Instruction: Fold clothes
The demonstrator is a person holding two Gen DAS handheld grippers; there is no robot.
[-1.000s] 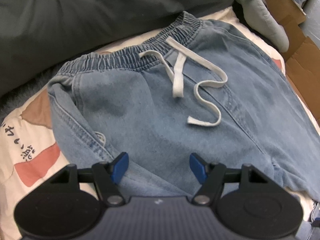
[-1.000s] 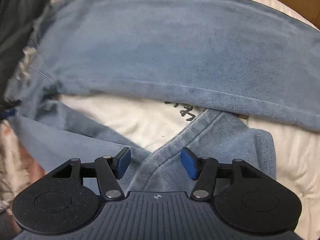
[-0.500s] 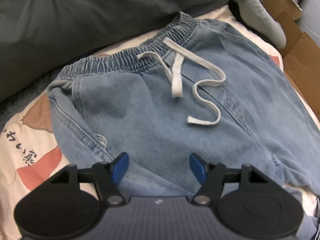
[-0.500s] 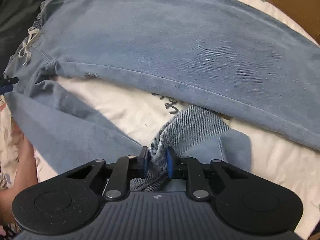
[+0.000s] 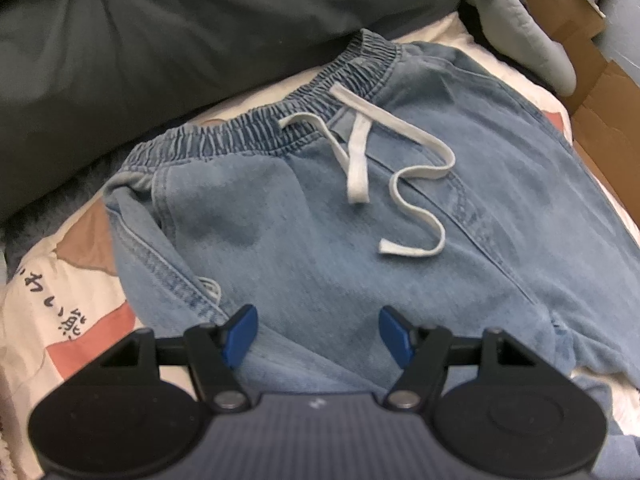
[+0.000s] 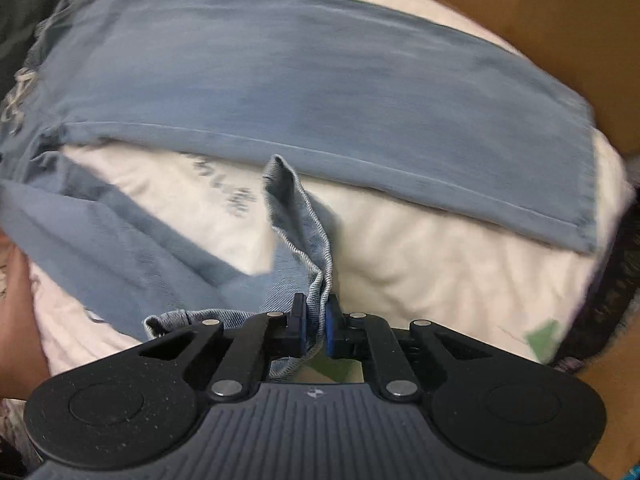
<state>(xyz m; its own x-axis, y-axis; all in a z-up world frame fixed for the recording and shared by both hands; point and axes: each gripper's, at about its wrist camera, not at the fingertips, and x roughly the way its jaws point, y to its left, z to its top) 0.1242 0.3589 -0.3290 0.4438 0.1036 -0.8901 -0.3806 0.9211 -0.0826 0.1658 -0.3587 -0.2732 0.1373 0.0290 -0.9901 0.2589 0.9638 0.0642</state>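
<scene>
Light blue denim drawstring trousers (image 5: 360, 240) lie spread on white printed bedspread (image 6: 440, 248), waistband toward dark pillows. Right tool (image 6: 316, 320) clenched on hem of near leg (image 6: 304, 216) — cloth lifted. Far leg (image 6: 320, 100) lies flat just beyond, long axis crosswise to tool. Left tool (image 5: 316, 336) released, above hip area, grasping nothing.

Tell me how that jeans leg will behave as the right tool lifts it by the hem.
The jeans leg will probably hang limp: the hem already buckles into a ridge above the right tool. It likely drags rather than slides, since most of it lies on the bedsheet. The denim looks thick, so expect noticeable weight.
</scene>
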